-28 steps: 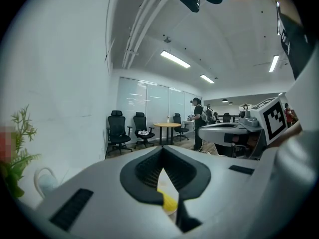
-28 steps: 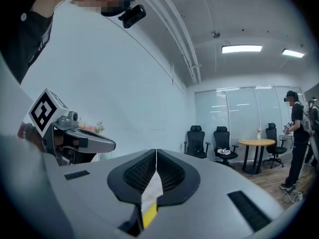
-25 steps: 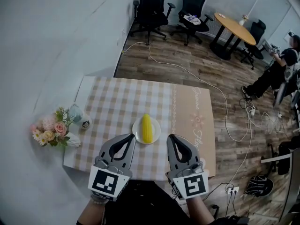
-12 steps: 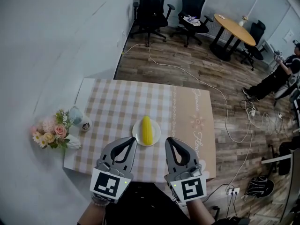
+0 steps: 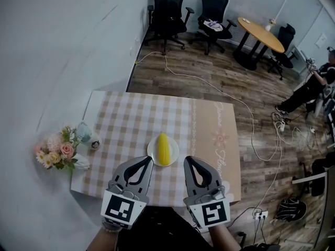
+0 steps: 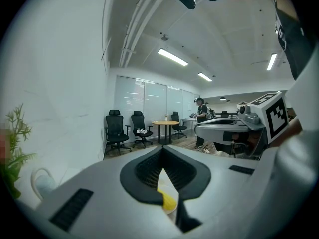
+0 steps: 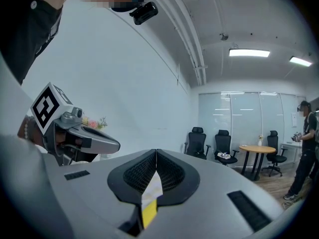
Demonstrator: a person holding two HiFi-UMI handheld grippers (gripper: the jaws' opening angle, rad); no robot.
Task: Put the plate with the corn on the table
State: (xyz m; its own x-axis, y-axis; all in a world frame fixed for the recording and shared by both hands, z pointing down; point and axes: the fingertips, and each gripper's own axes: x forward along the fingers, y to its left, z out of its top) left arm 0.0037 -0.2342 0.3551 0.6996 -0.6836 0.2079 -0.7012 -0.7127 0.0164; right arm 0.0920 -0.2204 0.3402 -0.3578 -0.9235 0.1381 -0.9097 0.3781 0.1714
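Head view: the left tongs (image 5: 147,160) and right tongs (image 5: 187,160), both pressed shut on nothing, sit low in the frame, just beside the near rim of the white plate (image 5: 152,153). The corn (image 5: 163,148) lies on that plate, at the lower centre of the checked surface (image 5: 125,116). Cursive script on the cloth's tan band (image 5: 222,135) is too small to read. Flowers (image 5: 56,151) and a cup (image 5: 84,131) stand at the left; office chairs (image 5: 168,7) are at the top.
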